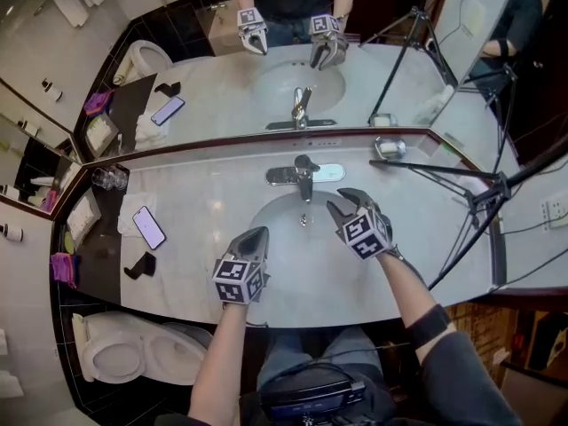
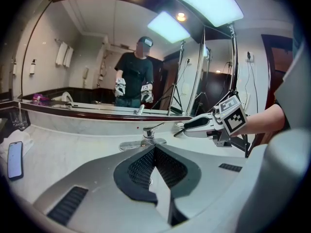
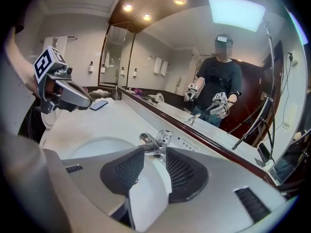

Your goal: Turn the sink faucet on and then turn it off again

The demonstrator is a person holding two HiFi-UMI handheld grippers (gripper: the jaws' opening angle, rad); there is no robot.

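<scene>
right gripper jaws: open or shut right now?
Open. In the right gripper view the right gripper pads stand apart with nothing between them; the faucet shows beyond the gap.

From above we look steeply down on the desk (image 1: 204, 193); both gripper views closely face the faucet (image 2: 147, 136).

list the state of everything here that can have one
faucet: no water seen running, untouched
left claw: shut, empty
right claw: open, nothing in it, short of the faucet
phone: flat on the counter, screen lit
</scene>
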